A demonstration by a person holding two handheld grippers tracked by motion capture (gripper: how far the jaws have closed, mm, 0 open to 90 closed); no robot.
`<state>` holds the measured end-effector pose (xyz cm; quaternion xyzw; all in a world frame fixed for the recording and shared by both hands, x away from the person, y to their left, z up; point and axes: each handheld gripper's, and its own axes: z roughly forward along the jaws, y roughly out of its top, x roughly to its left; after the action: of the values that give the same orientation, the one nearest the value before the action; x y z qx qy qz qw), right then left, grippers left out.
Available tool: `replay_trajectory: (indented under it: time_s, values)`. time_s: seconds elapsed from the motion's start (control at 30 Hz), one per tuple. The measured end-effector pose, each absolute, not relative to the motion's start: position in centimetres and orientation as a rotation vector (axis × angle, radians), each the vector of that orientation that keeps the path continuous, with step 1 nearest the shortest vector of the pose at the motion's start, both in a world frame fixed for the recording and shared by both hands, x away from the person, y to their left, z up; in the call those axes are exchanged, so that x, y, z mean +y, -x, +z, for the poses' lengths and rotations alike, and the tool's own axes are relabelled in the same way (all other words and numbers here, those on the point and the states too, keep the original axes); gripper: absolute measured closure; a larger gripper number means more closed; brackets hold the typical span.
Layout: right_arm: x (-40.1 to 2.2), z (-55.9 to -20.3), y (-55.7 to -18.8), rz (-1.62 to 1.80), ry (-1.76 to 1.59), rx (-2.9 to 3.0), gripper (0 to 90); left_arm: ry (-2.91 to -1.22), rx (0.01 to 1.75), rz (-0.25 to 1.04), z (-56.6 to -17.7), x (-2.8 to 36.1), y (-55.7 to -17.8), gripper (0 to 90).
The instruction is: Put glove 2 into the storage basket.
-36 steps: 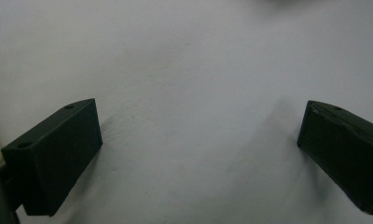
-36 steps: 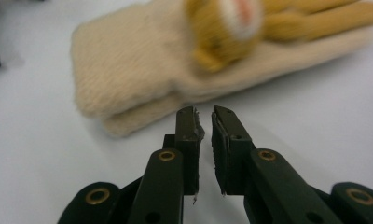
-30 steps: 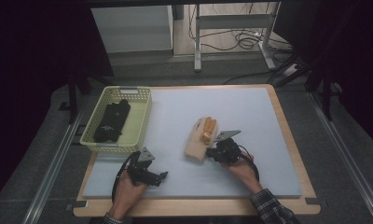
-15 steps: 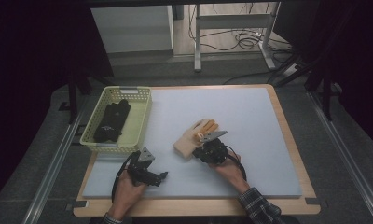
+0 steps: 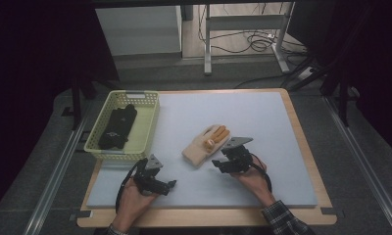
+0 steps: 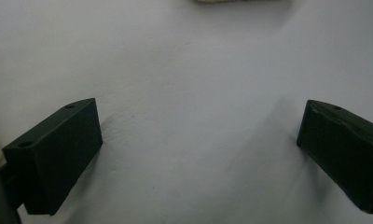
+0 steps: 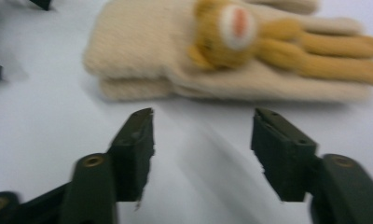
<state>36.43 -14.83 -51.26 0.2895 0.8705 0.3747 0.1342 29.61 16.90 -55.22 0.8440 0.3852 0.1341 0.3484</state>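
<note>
I hold the right gripper (image 7: 201, 123) open just short of the glove (image 7: 175, 60), ready to grasp; the left gripper (image 6: 198, 140) rests open on the mat (image 6: 198, 70).

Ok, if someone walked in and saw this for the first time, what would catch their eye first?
Probably the cream glove with orange fingers, lying mid-mat just ahead of the right gripper, whose jaws stand open before it. Next, the pale yellow basket at the mat's left edge with dark cloth items inside, and the left gripper open near the front.
</note>
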Motion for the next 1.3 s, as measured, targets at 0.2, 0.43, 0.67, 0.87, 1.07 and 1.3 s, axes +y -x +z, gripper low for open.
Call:
replay_trajectory:
  time_s: [0.2,0.43,0.67,0.87,1.07,1.3]
  values:
    - [-17.6,-51.0,-35.9,1.082,-0.885,2.468,23.2,-2.183,1.005,0.345,-55.2,16.9,-29.6,0.7]
    - [-21.5,-51.6,-35.1,1.046,-0.978,2.420,13.9,-2.183,1.001,0.349,-55.2,17.0,-29.6,0.8]
    - [-24.4,-52.2,-34.7,0.982,-1.037,2.376,9.4,-2.183,1.001,0.348,-55.2,17.0,-29.6,0.7]
    - [-25.8,-53.1,-35.0,0.971,-1.074,2.381,8.0,-2.179,1.003,0.348,-55.2,17.0,-29.6,0.9]
    - [-25.7,-53.2,-34.8,0.962,-1.064,2.376,8.0,-2.164,1.024,0.325,-55.0,17.2,-29.7,3.5]
    - [-25.7,-53.2,-34.8,0.962,-1.064,2.374,8.0,-2.143,1.053,0.315,-54.0,17.2,-30.1,1.1]
